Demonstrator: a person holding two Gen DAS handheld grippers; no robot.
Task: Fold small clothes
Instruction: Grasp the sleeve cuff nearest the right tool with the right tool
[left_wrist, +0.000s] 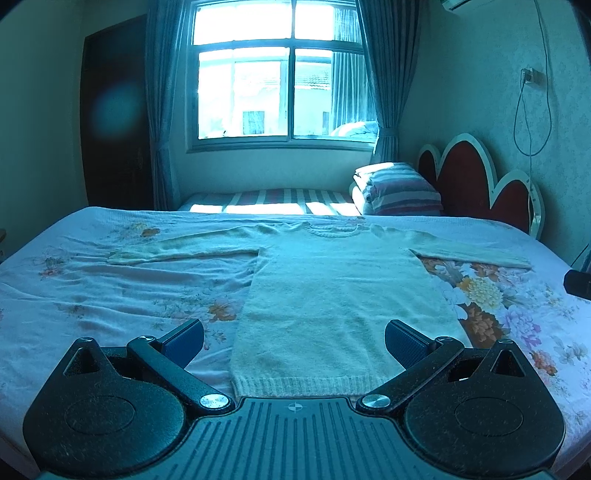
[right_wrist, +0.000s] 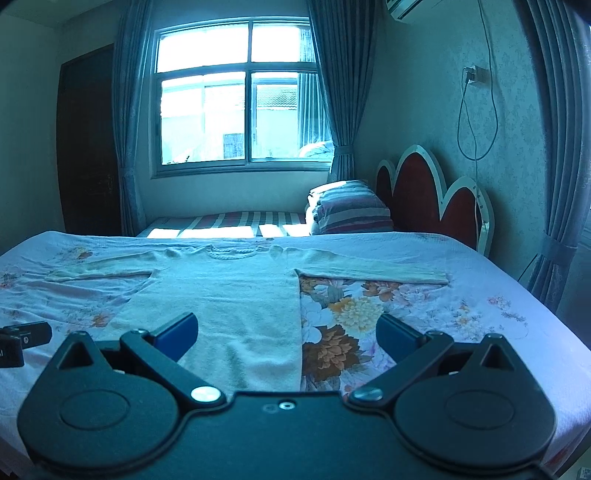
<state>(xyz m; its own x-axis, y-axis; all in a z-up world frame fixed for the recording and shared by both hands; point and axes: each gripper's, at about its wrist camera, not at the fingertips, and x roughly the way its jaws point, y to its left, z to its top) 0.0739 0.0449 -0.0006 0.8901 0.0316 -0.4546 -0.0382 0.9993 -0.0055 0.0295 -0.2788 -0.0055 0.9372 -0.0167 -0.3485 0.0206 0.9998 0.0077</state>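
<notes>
Both tools, left (left_wrist: 294, 338) and right (right_wrist: 287, 332), hung wide open above the sweater (left_wrist: 332, 295), spread flat on the bed (left_wrist: 110, 295) so its sleeves could fold inward.

No legible text, label, brand or number appears in either view. The left gripper (left_wrist: 294, 341) base carries only a small crosshair mark, with no lettering beside it. In the right wrist view, the black device (right_wrist: 22, 341) at the left edge shows a white mark on its face, cut off by the frame and too small to read. The strip (right_wrist: 482, 206) along the headboard edge bears dark marks that cannot be resolved as characters.
</notes>
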